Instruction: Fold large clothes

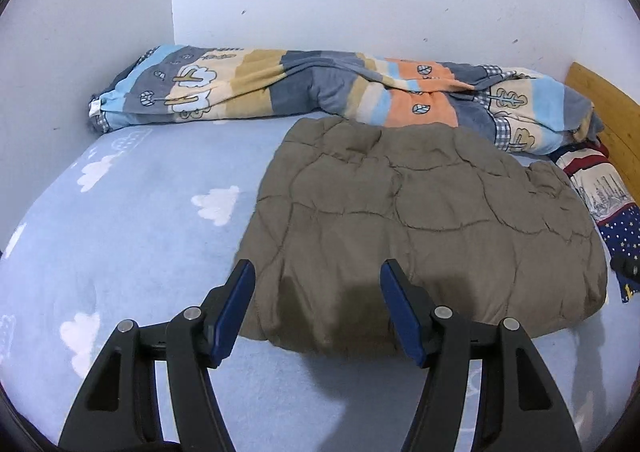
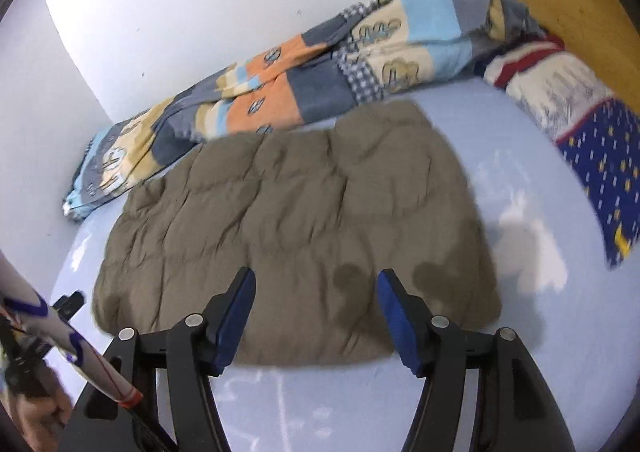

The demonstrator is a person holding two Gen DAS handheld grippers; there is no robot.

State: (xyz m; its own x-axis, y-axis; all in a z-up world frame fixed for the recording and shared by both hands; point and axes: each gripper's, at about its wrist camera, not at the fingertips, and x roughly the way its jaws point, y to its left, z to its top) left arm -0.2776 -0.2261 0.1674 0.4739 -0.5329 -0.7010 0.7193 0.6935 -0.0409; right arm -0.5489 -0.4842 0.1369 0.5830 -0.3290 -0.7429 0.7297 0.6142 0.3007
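Note:
A brown quilted padded garment [image 1: 420, 219] lies folded into a thick rectangle on the bed, also seen in the right wrist view [image 2: 296, 219]. My left gripper [image 1: 318, 266] hovers above its near left edge, open, with nothing between the blue pads. My right gripper [image 2: 317, 272] hangs over the near edge a little right of the middle; its jaws are opening and empty. Neither gripper touches the cloth. A sleeve [image 2: 60, 336] and a hand show at the lower left of the right wrist view.
A light blue sheet with white clouds [image 1: 132, 211] covers the bed. A striped patterned blanket [image 1: 280, 87] lies bunched along the white back wall. A navy and white pillow [image 2: 592, 139] and a wooden headboard [image 2: 568, 7] are at the right.

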